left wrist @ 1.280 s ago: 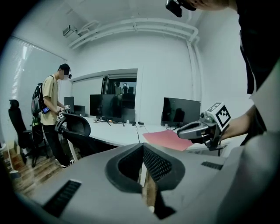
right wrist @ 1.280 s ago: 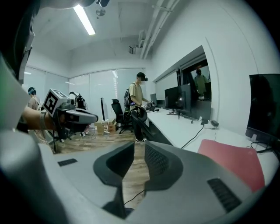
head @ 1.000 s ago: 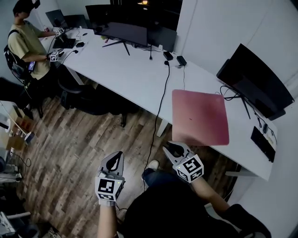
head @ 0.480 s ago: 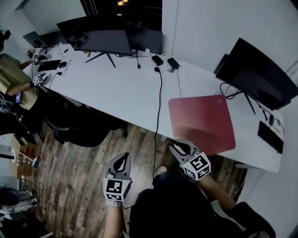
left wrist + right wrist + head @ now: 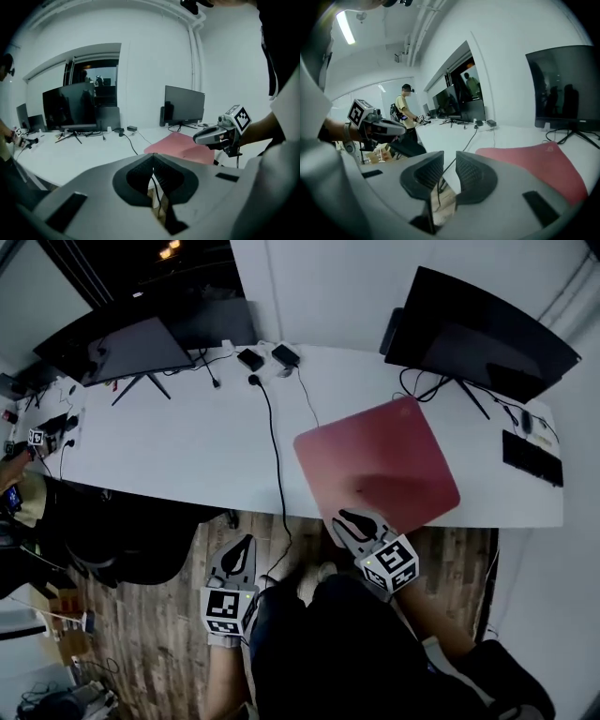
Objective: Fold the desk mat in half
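The red desk mat (image 5: 375, 460) lies flat and unfolded on the white desk (image 5: 187, 451), turned at an angle, its near corner at the desk's front edge. It also shows in the left gripper view as the mat (image 5: 180, 146) and in the right gripper view as the mat (image 5: 536, 164). My right gripper (image 5: 343, 518) hovers by the mat's near edge, its jaws a narrow gap apart with nothing between them (image 5: 450, 159). Further left, over the floor and short of the desk, my left gripper (image 5: 247, 542) is shut and empty (image 5: 152, 159).
A black cable (image 5: 277, 451) runs across the desk and over its front edge, left of the mat. Monitors (image 5: 478, 329) (image 5: 131, 345) stand at the back, a keyboard (image 5: 532, 457) at the far right. A black chair (image 5: 131, 540) stands below left. Another person (image 5: 405, 112) works at the desk's far end.
Both grippers have come closer to the desk's front edge, and the right one now reaches the mat's near edge. The head view has swung round. The mat has not moved.
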Demonstrator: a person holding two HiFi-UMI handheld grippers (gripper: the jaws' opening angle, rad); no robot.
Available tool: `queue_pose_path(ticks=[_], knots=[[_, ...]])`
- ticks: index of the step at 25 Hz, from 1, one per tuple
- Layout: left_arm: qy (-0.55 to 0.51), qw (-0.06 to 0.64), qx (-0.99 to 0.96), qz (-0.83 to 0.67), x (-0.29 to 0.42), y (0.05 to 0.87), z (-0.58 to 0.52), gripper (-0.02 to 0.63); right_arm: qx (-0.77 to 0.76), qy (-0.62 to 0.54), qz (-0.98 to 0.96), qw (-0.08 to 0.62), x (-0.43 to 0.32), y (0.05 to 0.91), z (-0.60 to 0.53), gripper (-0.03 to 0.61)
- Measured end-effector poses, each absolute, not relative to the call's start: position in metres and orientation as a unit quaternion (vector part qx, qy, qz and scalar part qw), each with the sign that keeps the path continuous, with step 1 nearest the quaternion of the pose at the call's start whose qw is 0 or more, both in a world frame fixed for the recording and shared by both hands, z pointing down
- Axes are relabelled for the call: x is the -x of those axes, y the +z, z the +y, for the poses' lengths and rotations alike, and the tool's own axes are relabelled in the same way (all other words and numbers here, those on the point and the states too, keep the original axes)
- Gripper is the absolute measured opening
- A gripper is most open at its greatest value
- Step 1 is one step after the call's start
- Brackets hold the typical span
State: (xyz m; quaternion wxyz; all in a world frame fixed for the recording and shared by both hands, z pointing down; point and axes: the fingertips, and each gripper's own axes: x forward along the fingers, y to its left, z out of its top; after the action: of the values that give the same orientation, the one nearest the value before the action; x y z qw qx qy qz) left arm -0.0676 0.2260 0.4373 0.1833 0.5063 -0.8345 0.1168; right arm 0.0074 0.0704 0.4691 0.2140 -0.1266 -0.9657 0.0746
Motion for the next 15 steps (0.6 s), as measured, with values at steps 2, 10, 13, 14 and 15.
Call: queue_pose_path(ticks=[2, 10, 13, 14, 15], knots=[[0.124, 0.186, -0.530, -0.818, 0.071, 0.441, 0.208, 0.006, 0.099, 0.083, -0.966, 0.222, -0.013, 0.476, 0.057, 0.072], [0.151, 0.196, -0.634, -0.733, 0.095, 0.460, 0.151, 0.006, -0.055, 0.149, -0.958, 0.240, -0.044, 0.506, 0.015, 0.081], [0.164, 0.200, -0.672, -0.694, 0.100, 0.470, 0.135, 0.006, -0.113, 0.173, -0.948, 0.242, -0.058, 0.518, 0.010, 0.094], [0.169, 0.202, -0.684, -0.681, 0.101, 0.473, 0.132, 0.006, -0.131, 0.183, -0.944, 0.241, -0.062, 0.522, 0.010, 0.100], [0.172, 0.204, -0.694, -0.668, 0.101, 0.476, 0.130, 0.006, -0.149, 0.190, -0.940, 0.240, -0.066, 0.526, 0.012, 0.103]])
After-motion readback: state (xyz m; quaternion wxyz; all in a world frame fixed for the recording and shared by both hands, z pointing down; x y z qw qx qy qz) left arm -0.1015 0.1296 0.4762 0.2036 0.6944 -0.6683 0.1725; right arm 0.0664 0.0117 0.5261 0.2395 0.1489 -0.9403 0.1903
